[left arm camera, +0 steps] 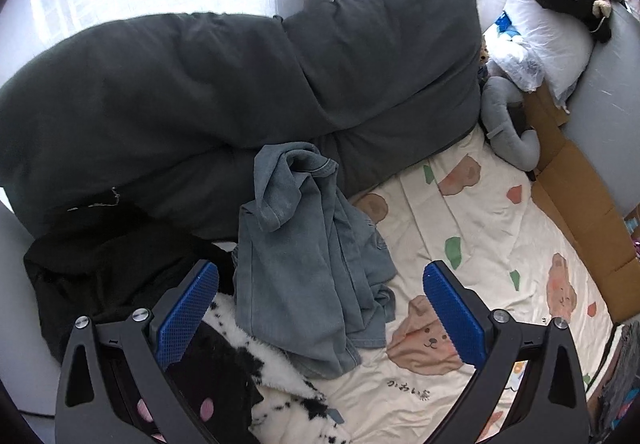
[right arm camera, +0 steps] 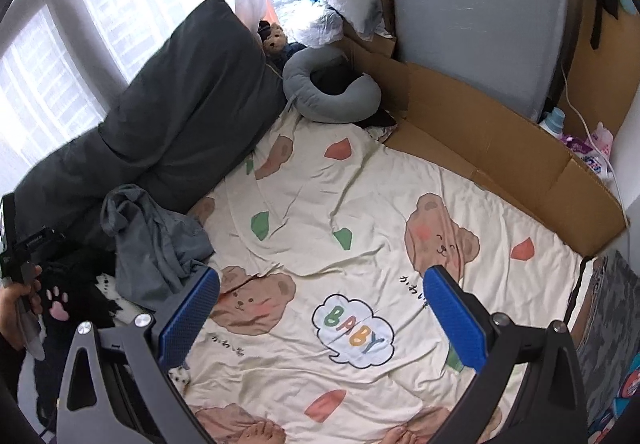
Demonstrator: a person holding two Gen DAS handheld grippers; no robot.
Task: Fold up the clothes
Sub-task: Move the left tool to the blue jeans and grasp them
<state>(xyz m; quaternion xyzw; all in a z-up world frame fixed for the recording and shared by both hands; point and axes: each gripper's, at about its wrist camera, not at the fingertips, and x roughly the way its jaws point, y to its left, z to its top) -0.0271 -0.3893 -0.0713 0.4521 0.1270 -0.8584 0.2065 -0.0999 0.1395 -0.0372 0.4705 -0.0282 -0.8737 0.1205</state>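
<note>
The left hand-held gripper hangs released above the pile, its blue pads spread wide with nothing between them; the right hand-held gripper is likewise spread and empty over the bare middle of the bear-print sheet that covers the bed. The clothes to be folded sit at the left edge of the bed: a crumpled blue-grey garment leans up against the dark grey duvet, its lower part draped over a black-and-white fleece piece, with a black garment just beside them.

The likeliest trouble is a pinch that takes two layers at once; the blue-grey cloth overlaps the fleece, so a deep bite would drag both onto the sheet. A grab at mid-bunch rather than at a hem or collar would lift a knot that will not spread flat; which part of the garment is uppermost is hard to tell from here, though a stitched edge seems to show near its top. Bare toes show at the near edge of the sheet, where cloth laid out could catch under them.

As for containers, flattened cardboard forms a low wall along the far side of the bed; it holds nothing that I can see. Beyond it stand a bottle and a pink packet; a grey neck pillow and a small teddy bear lie in the far corner.
</note>
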